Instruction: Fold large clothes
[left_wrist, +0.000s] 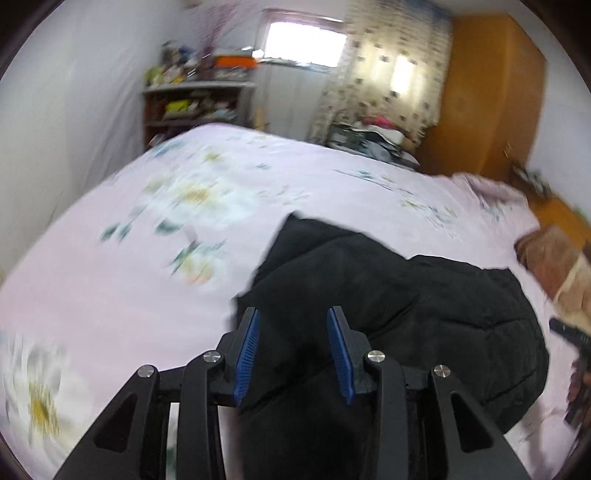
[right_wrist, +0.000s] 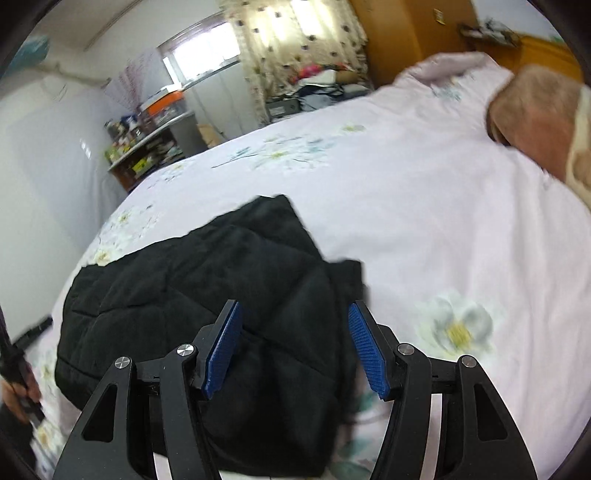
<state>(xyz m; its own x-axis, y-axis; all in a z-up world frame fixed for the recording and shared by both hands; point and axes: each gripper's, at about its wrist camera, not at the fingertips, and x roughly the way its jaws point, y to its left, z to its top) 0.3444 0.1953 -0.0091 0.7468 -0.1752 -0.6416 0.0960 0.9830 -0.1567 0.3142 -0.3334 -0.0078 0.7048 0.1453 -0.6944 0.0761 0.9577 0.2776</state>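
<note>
We are looking down at a black quilted jacket (left_wrist: 388, 295) lying in a folded heap on a bed whose pale pink floral bedspread (left_wrist: 129, 288) is spreading under it. In the left wrist view the left gripper (left_wrist: 293, 314) is hanging over the jacket's near left part, its blue pads (left_wrist: 246, 354) standing apart with nothing pressed between them; the dark cloth is filling the gap behind them and running off toward 2 o'clock. In the right wrist view the right gripper (right_wrist: 295, 308) is standing spread wider, its pads (right_wrist: 369, 354) clear of the fabric, with the jacket (right_wrist: 192, 280) lying under and toward 10 o'clock, its right edge just inside the right-hand pad.

We are finding no readable brand, label or writing anywhere (the shelf (left_wrist: 195, 107) clutter at 11 o'clock is too blurred).

Both views are smearing with motion, so the flower prints are losing their outlines. The jacket's near edge is being hidden behind the gripper frames. At the far right edge of the left view a dark piece of the other tool is poking in; at 8 o'clock in the right view a hand (right_wrist: 16, 395) is gripping a black handle, mostly cut off. A brown blanket (right_wrist: 535, 122) is lying at 2 o'clock, partly out of frame.
</note>
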